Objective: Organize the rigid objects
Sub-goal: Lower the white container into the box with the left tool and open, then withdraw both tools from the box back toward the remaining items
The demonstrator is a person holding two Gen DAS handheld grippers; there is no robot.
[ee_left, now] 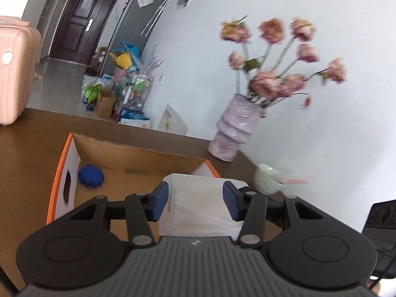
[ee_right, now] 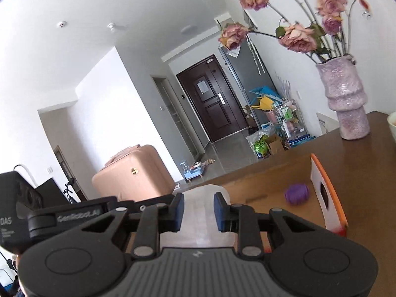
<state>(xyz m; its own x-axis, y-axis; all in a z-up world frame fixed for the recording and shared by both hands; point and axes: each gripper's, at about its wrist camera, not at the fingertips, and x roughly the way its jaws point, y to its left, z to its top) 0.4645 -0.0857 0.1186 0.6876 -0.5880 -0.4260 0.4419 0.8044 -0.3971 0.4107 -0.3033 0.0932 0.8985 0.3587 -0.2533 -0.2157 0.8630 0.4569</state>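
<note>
Box (ee_left: 138, 158) just ahead: left gripper (ee_left: 195, 201) clamps white roll (ee_left: 198, 205), right gripper (ee_right: 198, 210) clamps translucent container (ee_right: 205, 220) (contents unclear); either could clip the rim.

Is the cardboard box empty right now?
No, a blue round object lies on the floor of the box near its left wall.

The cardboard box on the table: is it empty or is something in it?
Not empty. The open-topped cardboard box holds a round blue ridged object on its floor near the left wall.
</note>
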